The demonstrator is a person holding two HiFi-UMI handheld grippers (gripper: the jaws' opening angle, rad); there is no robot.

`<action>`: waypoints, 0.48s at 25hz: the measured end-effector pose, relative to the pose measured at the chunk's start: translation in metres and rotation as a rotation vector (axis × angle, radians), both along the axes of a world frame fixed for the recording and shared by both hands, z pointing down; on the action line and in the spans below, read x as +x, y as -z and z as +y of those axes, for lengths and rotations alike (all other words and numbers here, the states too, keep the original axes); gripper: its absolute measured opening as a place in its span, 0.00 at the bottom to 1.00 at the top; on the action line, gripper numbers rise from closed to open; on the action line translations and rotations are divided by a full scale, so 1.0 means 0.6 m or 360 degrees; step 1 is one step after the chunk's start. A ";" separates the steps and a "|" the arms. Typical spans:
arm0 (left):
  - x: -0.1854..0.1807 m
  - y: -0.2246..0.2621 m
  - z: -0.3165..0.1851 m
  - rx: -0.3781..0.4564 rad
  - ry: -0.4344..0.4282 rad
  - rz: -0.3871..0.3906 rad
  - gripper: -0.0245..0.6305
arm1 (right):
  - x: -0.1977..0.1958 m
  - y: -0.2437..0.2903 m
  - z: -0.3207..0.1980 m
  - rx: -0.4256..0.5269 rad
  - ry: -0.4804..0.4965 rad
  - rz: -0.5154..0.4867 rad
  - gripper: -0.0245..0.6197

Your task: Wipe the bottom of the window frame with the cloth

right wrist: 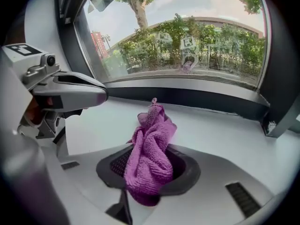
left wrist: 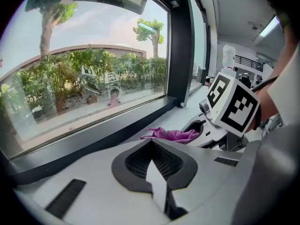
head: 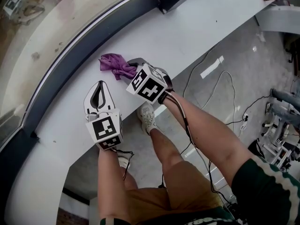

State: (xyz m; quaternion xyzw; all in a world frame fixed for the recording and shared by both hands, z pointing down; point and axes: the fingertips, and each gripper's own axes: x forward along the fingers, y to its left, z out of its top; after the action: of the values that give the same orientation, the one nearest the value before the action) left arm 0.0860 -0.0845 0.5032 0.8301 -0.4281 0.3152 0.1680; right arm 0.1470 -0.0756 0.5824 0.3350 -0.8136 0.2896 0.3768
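Right gripper [head: 132, 65] clamps the soft, light purple cloth [head: 116, 64], bunched at its eleven o'clock; I'd grip mid-bundle. Left gripper [head: 99, 87] has its jaws together, empty.

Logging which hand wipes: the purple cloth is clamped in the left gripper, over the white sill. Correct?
Not the left: the right gripper view shows the purple cloth clamped in the right gripper, over the white sill. The left gripper has its jaws shut on nothing.
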 end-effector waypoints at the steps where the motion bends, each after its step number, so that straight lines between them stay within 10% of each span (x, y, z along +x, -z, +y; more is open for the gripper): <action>1: 0.014 -0.003 -0.002 -0.0003 -0.0009 0.0004 0.04 | 0.015 -0.001 -0.003 0.0003 -0.0011 0.0005 0.25; 12: 0.155 0.007 -0.019 -0.0018 -0.0154 0.0067 0.04 | 0.180 -0.002 -0.028 0.0038 -0.0133 0.0099 0.25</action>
State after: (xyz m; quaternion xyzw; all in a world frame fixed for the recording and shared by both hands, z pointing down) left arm 0.1789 -0.0961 0.4991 0.8554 -0.3821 0.3077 0.1664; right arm 0.2552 -0.0926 0.5836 0.3819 -0.7902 0.2847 0.3855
